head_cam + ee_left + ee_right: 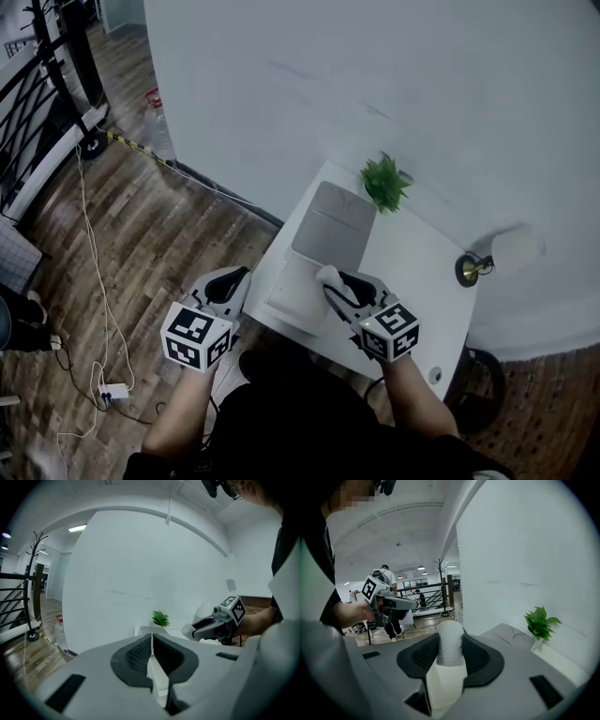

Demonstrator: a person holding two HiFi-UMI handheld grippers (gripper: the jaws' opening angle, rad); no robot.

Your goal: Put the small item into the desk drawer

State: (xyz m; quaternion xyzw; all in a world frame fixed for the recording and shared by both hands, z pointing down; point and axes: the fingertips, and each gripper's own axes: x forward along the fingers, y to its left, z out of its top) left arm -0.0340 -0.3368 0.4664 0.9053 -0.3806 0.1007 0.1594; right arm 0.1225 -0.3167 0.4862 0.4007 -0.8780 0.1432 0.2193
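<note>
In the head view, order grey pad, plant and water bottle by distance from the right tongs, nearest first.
1. Grey pad, on the desk just beyond the right tongs.
2. Plant, by the wall behind it.
3. Water bottle, on the floor far left.

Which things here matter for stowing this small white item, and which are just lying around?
Job: white item, right tongs gripping it, desk, left tongs, closed and empty.
Lying about: plant, lamp, grey pad, bottle on the floor.
</note>
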